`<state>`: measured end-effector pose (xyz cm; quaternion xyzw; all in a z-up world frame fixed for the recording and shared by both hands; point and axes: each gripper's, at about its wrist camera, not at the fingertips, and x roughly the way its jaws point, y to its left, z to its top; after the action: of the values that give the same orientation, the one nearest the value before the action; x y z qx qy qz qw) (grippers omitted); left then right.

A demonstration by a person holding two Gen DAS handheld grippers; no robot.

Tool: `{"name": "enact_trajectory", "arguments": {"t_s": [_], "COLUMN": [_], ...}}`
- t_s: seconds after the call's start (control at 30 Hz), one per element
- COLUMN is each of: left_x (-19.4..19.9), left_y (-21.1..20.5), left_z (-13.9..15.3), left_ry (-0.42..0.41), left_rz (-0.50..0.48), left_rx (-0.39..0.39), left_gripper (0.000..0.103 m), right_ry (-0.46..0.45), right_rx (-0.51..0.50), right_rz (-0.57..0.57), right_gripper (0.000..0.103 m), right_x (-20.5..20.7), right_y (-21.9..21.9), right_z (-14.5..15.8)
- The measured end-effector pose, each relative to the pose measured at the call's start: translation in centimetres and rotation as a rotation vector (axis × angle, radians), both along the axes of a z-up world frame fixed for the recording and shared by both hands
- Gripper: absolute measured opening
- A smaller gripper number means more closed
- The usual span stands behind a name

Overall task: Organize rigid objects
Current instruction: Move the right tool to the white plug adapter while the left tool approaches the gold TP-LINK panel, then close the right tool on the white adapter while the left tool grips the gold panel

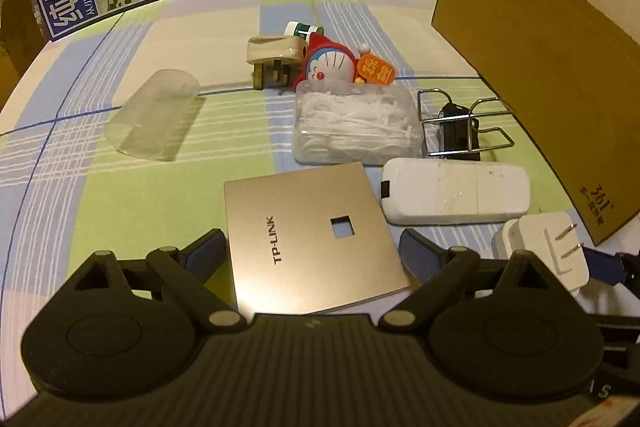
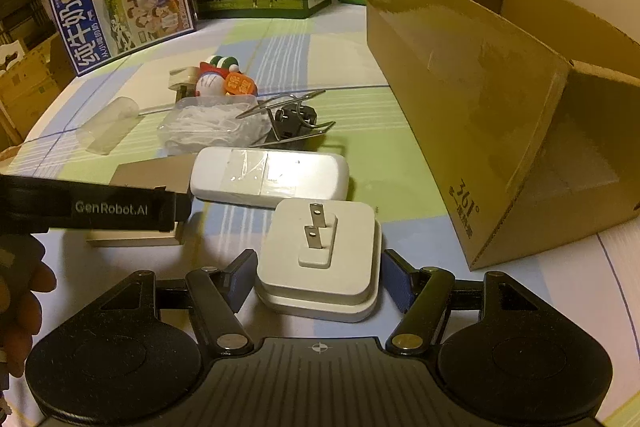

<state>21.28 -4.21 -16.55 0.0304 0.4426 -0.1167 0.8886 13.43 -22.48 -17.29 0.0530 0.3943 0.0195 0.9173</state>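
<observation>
Cardboard box [image 2: 472,75], lying on its side with its open mouth toward the camera, stands at the right of the checked cloth [image 1: 80,187] and is the likely destination. TP-LINK panel [image 1: 308,235] lies flat between the spread fingers of the left gripper [image 1: 316,251], which grips nothing. White plug adapter [image 2: 320,247], prongs up, sits between the parted pads of the right gripper [image 2: 320,271], a slight gap on each side; it lies near the box mouth. White oblong case [image 2: 268,179] lies just beyond the adapter. For a sound grasp, each gripper should probably centre on its object and close squarely on opposite edges; the thin panel may slip unless its edges are caught low.
</observation>
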Motion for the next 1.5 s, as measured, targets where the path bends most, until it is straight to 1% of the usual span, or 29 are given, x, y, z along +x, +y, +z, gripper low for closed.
{"name": "enact_trajectory", "arguments": {"t_s": [0.07,0.2,0.4,0.67,0.83,1.0,1.3,1.5], "left_x": [-0.2,-0.8,-0.6,-0.7,-0.8,-1.3,-1.6,-2.3], "left_y": [0.6,1.7,1.8,1.3,1.5,1.7,2.2,2.4], "left_z": [0.1,0.4,0.2,-0.3,-0.2,0.2,0.9,2.0], "left_ry": [0.001,-0.014,-0.02,-0.044,-0.037,-0.054,-0.066,-0.085], "left_rz": [0.008,0.054,0.063,0.076,0.088,0.101,0.113,0.112], "left_rx": [-0.004,0.036,0.025,0.052,0.047,0.05,0.034,0.033], "left_gripper": [0.087,0.087,0.088,0.088,0.087,0.087,0.087,0.087], "right_ry": [0.001,-0.001,-0.004,-0.008,-0.01,-0.017,-0.067,-0.097], "right_rx": [0.007,0.021,0.036,0.044,0.048,0.058,0.027,0.002], "right_rz": [0.002,0.005,0.005,-0.004,-0.007,0.0,0.021,0.045], "right_gripper": [0.064,0.064,0.064,0.064,0.064,0.064,0.064,0.063], "right_x": [0.0,-0.1,0.0,0.2,0.2,0.2,-0.4,-0.9], "right_y": [0.1,0.1,0.4,0.4,0.4,0.3,0.9,1.3], "right_z": [0.0,0.0,0.1,0.0,0.0,0.2,1.0,1.6]}}
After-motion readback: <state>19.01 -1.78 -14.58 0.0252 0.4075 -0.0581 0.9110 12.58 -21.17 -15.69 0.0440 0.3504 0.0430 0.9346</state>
